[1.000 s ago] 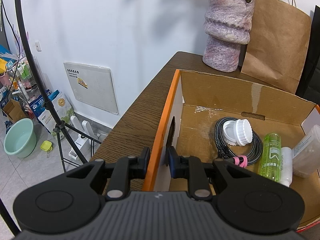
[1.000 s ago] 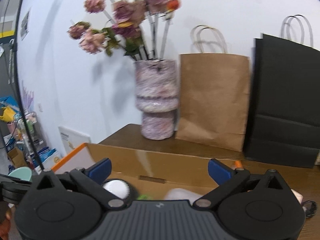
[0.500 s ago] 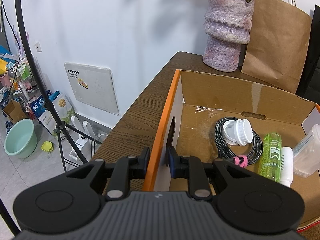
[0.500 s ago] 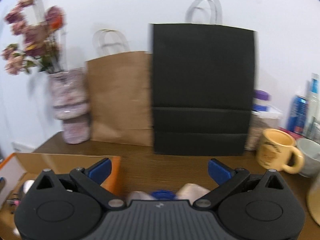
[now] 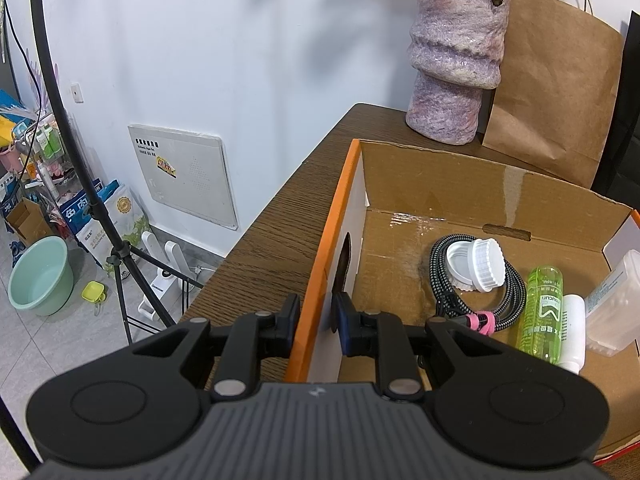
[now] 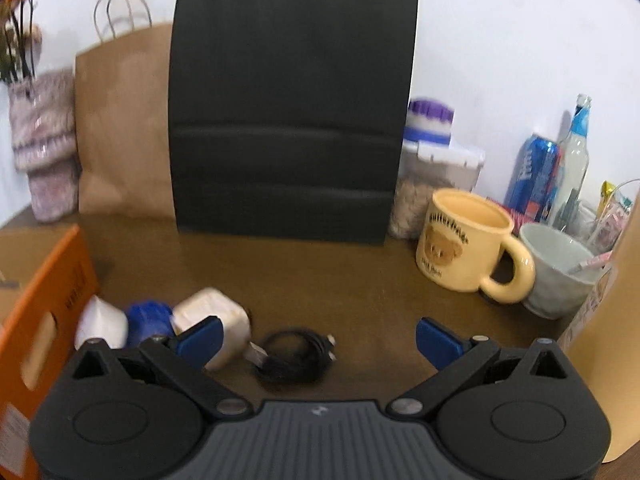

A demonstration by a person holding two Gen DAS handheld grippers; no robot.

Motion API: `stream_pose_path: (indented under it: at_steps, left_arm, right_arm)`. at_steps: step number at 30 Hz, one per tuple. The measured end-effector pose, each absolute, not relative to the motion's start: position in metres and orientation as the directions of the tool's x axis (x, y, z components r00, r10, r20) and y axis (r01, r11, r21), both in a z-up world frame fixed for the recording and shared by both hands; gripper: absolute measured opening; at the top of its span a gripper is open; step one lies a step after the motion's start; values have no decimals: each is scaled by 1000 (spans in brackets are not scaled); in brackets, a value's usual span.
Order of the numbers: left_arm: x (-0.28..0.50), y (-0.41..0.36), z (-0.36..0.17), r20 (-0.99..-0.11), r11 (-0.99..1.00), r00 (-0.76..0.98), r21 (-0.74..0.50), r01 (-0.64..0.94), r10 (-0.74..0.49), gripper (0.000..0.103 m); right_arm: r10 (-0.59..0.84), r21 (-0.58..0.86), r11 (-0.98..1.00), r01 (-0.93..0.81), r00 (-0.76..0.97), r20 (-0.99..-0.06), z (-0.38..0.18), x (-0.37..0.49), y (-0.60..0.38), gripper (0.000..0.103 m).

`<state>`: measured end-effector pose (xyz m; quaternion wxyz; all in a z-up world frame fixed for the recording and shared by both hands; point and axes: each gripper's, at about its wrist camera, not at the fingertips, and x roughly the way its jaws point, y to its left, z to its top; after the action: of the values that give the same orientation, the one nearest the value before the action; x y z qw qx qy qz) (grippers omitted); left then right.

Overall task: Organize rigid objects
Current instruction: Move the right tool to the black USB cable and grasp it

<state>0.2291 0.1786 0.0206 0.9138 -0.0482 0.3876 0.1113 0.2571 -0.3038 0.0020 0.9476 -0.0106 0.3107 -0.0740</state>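
My left gripper [image 5: 316,322] is shut on the left wall of the orange cardboard box [image 5: 472,184], one finger outside and one inside. In the box lie a braided cable [image 5: 512,304], a white jar with its lid [image 5: 476,266], a green bottle [image 5: 540,312], a white bottle [image 5: 572,332] and a clear container [image 5: 612,304]. My right gripper [image 6: 318,342] is open and empty above the table. Below it lie a coiled black cable [image 6: 294,354], a white charger block [image 6: 214,322], a blue object [image 6: 148,320] and a white object [image 6: 100,322]. The box's orange side [image 6: 44,300] is at the left.
A purple vase [image 5: 456,56] and brown paper bag [image 5: 556,92] stand behind the box. A black bag [image 6: 292,104], yellow mug [image 6: 464,240], pale bowl [image 6: 560,272], jar, can and bottle [image 6: 572,160] line the back and right. The table's left edge [image 5: 280,216] drops to the floor.
My right gripper has swung right and tilted down, from the vase and box to the table with the loose items. The left gripper has kept its hold on the box wall.
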Motion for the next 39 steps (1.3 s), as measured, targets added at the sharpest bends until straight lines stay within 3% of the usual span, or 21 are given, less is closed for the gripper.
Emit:
stream_pose_path:
  at_steps: [7,17,18,21,39]
  left_arm:
    - [229,179,21,-719,970,675,-4,-242,165,20]
    - [229,179,21,-719,970,675,-3,-242,166,20]
    - [229,179,20,-719,970,675,-3,-242,166,20]
    - [229,179,21,-719,970,675,-4,-242,165,20]
    - [229,179,21,-719,970,675,-5,-242,165,20]
  right_arm:
    - [-115,-71,993,90,740,-663,-21,272,-304,103]
    - [-70,4,995,97,742,-666,-36,282,-309,100]
    - [-55,22,995,92,746,-663,-36,283,-311,95]
    - [-41,32,996,80,772,-635,-33,281,-310,60]
    - [-85,11,993,115,789,-609,-27,268,-308,54]
